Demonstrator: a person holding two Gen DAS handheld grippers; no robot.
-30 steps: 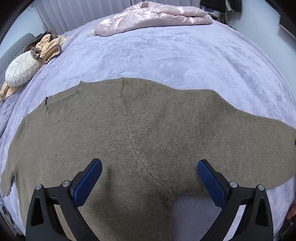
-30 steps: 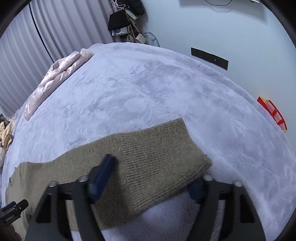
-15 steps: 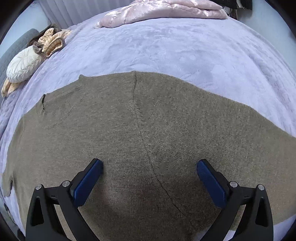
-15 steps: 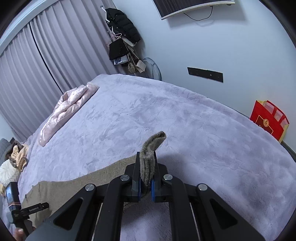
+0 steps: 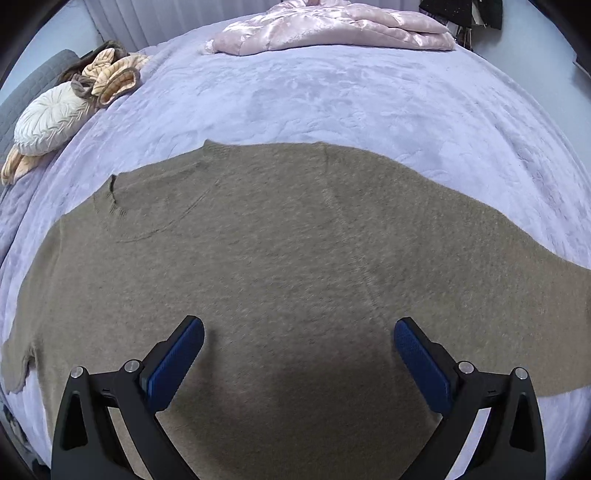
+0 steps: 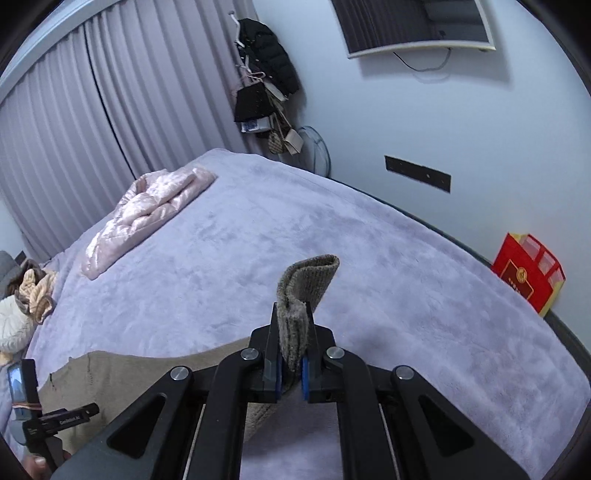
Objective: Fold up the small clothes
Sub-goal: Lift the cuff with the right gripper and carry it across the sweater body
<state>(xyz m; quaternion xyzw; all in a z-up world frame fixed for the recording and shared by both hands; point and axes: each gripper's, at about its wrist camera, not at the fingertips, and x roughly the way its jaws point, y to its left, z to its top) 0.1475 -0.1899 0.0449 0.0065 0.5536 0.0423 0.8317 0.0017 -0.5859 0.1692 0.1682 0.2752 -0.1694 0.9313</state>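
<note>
1. The right gripper (image 6: 290, 373) is clenched on the sleeve cuff (image 6: 308, 280) of the olive sweater (image 5: 295, 266). A second ago its jaws stood apart around the cuff lying flat; now the cuff stands up between the pads, lifted off the lavender bed cover (image 6: 369, 240), with its tip curling forward above the fingers.
2. The left gripper (image 5: 298, 354) is released, jaws wide, hovering low over the sweater's body. It has crept forward: the neckline (image 5: 122, 206) and shoulder seam, ahead and to its left, sit nearer than before, and the knit now fills the space between and under its fingers.
3. The rest of the sweater lies spread flat, trailing back and to the left of the right gripper.
4. My reading: the grasp is secured, so the first fold, carrying the sleeve across the body, can begin. The left gripper seems placed to pin the torso.
5. Far ahead of both grippers, a pink quilted jacket (image 5: 332, 26) lies untouched.
</note>
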